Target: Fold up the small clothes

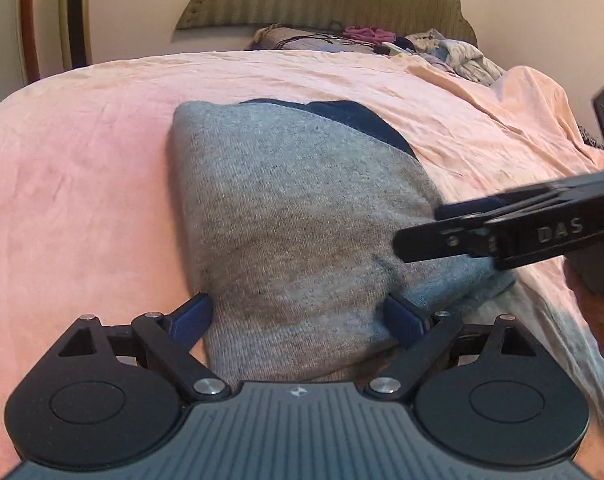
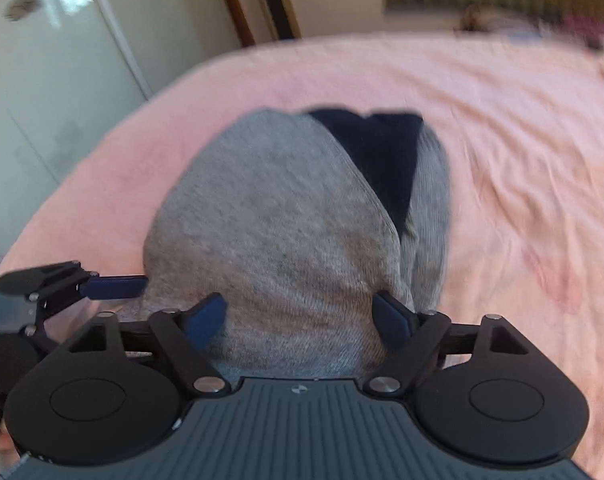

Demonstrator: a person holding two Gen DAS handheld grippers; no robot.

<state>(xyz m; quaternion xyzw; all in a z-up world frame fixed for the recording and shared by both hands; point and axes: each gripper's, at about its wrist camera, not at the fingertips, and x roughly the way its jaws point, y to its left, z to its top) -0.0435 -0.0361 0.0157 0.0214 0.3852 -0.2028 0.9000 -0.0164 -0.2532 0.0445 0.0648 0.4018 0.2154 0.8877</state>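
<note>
On the pink bedsheet (image 1: 81,168) lies a folded grey garment (image 1: 293,216) with a dark navy panel showing at its far edge. Left gripper (image 1: 297,320) and right gripper (image 2: 302,320) both stand spread at its near edge, pinching nothing.

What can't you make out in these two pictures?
- Garment near edge: both views, hidden by the gripper bodies.
- Its right edge: left wrist view, covered by the right gripper.
- Headboard clutter: right wrist view, motion-blurred.
- Dark part: both views, folded under grey fabric.
</note>
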